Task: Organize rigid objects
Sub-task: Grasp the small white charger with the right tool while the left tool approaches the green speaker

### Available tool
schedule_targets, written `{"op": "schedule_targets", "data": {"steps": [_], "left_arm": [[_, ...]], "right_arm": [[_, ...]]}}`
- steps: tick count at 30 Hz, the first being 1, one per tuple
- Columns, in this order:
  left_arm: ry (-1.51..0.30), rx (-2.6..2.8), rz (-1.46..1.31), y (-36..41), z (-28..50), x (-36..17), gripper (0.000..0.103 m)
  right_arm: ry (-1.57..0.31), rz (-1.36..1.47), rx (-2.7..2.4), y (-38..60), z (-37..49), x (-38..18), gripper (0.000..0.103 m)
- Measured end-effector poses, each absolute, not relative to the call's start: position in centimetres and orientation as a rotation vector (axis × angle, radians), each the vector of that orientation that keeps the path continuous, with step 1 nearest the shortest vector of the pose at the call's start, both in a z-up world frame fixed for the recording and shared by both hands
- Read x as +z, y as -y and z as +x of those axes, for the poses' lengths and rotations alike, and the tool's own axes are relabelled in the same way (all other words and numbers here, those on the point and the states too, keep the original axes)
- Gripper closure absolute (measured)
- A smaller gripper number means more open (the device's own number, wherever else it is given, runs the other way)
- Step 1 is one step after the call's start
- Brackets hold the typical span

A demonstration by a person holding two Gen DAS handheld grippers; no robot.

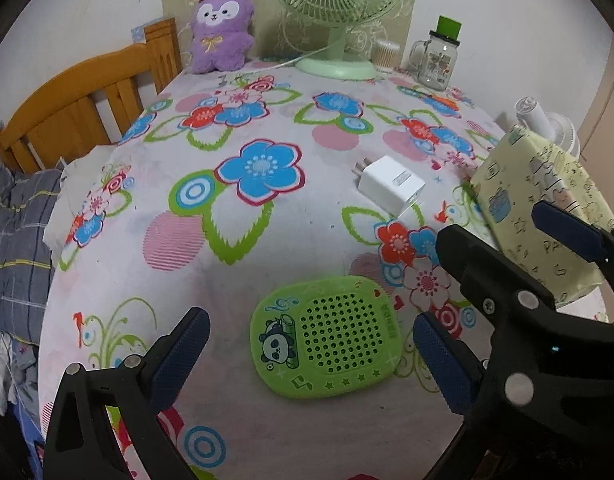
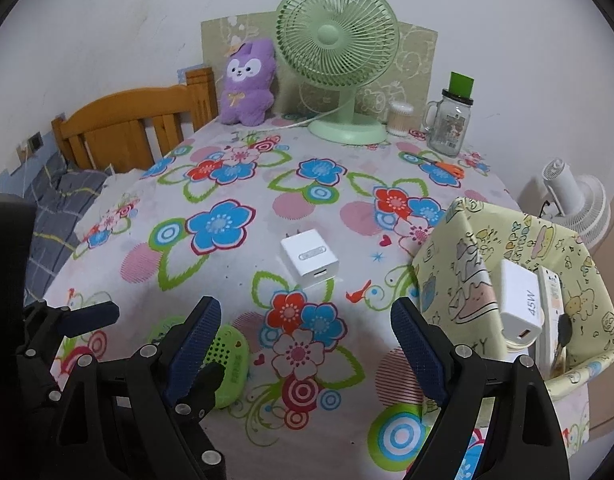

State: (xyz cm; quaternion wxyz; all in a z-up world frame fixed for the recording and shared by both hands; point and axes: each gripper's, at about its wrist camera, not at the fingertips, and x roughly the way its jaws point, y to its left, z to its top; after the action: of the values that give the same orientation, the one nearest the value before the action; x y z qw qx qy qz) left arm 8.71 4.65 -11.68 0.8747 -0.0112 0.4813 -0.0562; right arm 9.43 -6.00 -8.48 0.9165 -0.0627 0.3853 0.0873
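Left wrist view shows the left gripper point(image 1: 311, 354) spread wide and holding nothing, its blue pads either side of the green panda speaker point(image 1: 325, 350), which lies flat on the flowered tablecloth point(image 1: 267, 264). Further up the cloth lies a white charger point(image 1: 391, 185) (prongs pointing away), near the yellow patterned box point(image 1: 543, 220) at the table's right edge. In the right wrist view the right gripper point(image 2: 305, 350) is likewise wide apart and empty over the cloth, just beside that box point(image 2: 463, 280), which contains a 45W charger point(image 2: 521, 300).
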Motion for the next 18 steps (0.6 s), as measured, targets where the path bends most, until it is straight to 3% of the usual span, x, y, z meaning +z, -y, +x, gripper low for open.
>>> {"op": "schedule_targets", "data": {"steps": [18], "left_arm": [[-1.023, -0.006, -0.059, -3.9, 8.9, -14.1, 0.0]], "right_arm": [[-0.895, -0.103, 0.233, 6.7, 11.1, -11.8, 0.014]]}}
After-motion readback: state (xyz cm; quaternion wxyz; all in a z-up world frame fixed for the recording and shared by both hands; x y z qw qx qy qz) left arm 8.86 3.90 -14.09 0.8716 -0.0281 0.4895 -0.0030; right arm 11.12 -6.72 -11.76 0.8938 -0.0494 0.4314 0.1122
